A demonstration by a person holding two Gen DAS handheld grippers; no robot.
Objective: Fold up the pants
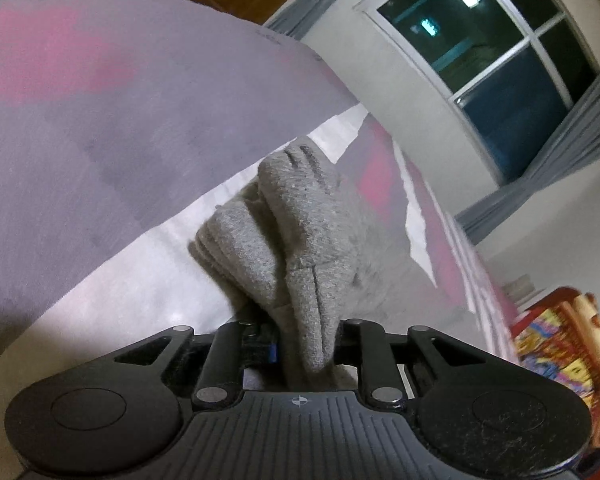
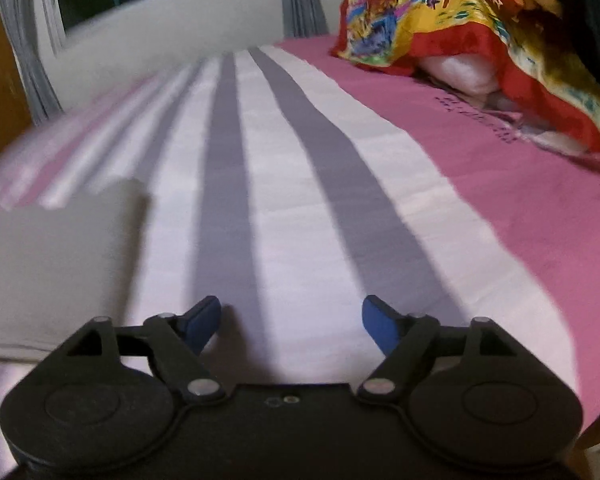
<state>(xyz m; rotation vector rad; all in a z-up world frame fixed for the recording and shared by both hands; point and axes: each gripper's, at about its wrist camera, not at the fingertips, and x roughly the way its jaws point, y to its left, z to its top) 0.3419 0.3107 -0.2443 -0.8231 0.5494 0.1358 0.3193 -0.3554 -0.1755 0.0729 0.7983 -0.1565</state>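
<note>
The grey pants [image 1: 296, 232] bunch up in thick folds straight ahead in the left wrist view. My left gripper [image 1: 300, 344] is shut on a fold of them, with the cloth filling the space between its fingers and hiding the pads. In the right wrist view a flat grey part of the pants [image 2: 56, 264] lies on the bed at the left. My right gripper [image 2: 292, 320] is open just above the striped sheet, to the right of that cloth, and its blue pads [image 2: 376, 322] have nothing between them.
The bed sheet [image 2: 284, 184] is white with grey stripes and pink bands. A bright red and yellow blanket pile [image 2: 480, 36] sits at the far right of the bed. A window [image 1: 488, 52] with grey curtains is beyond the bed.
</note>
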